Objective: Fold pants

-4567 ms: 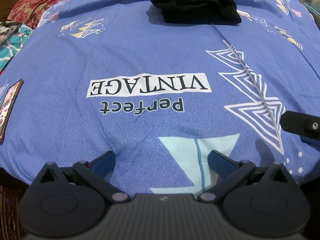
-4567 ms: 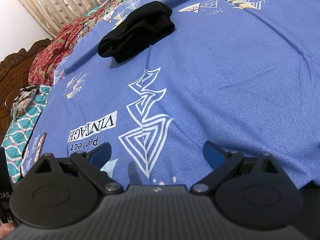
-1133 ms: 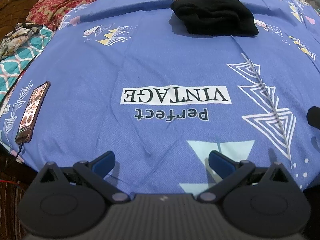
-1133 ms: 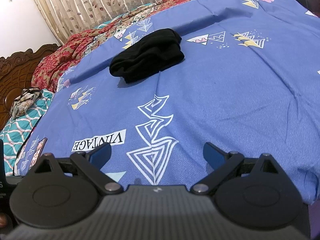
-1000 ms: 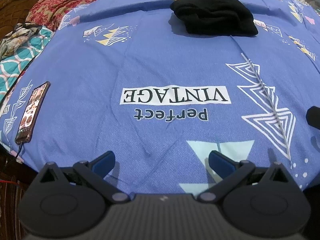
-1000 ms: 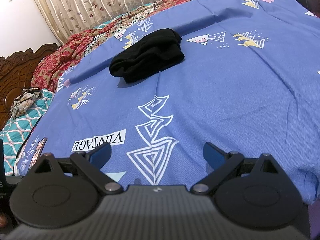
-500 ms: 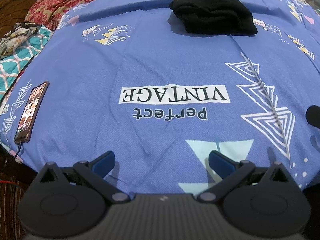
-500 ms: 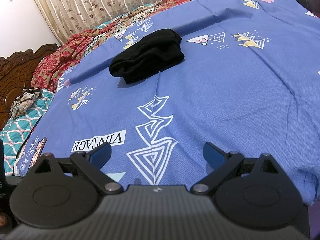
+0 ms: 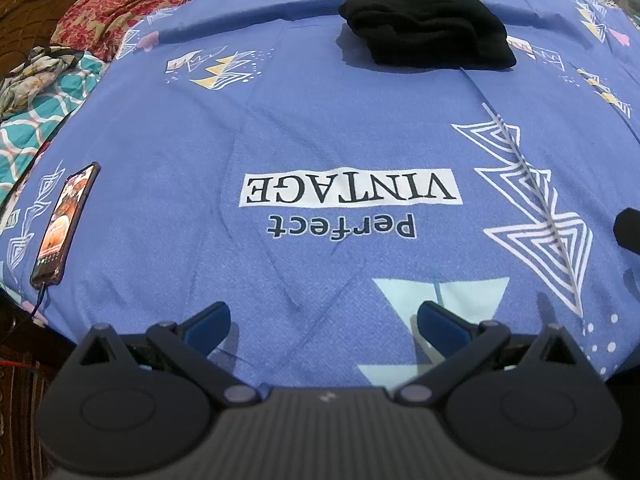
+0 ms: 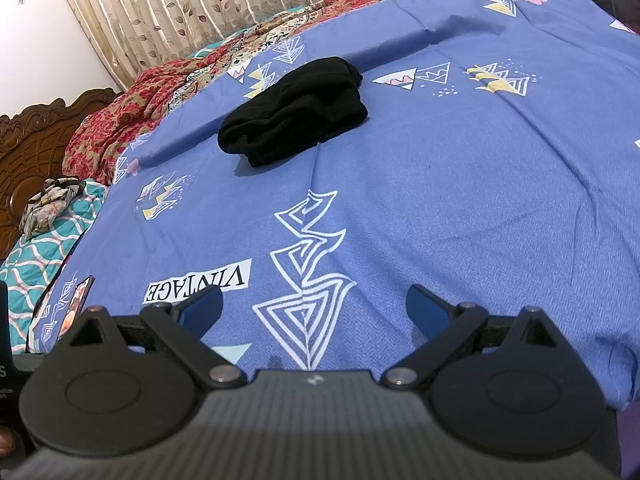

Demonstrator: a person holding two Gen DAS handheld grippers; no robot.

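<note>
The pants [image 9: 426, 34] are black and sit far up the bed, on the blue sheet [image 9: 320, 120]. They look like a small thick bundle, with layers stacked on top of each other, so I think the folding is mostly done or all done. The edges look a bit lumpy in the right view [image 10: 294, 112], so maybe they could use one more pat to make them neat, but it is hard to tell from this far away. The left gripper [image 9: 322, 322] is low down near the close edge of the bed, and its two blue fingers [image 9: 208, 320] are spread wide with nothing between them. The right gripper [image 10: 314, 306] is the same: wide apart and holding nothing. Both are well apart from the pants, with a lot of bare sheet in between, and the words "Perfect VINTAGE" are printed on that part. A phone [image 9: 64, 226] lies on the sheet at the left side, with a cord going off the edge. A red blanket [image 10: 132, 120] and a teal cloth [image 10: 44, 240] are bunched up by the wooden headboard [image 10: 36, 136], and a curtain [image 10: 200, 4] hangs behind. Nothing else on the bed looks like it needs folding. So I would guess the job is finished, or very close to it, and the grippers are just resting away from the pants.
</note>
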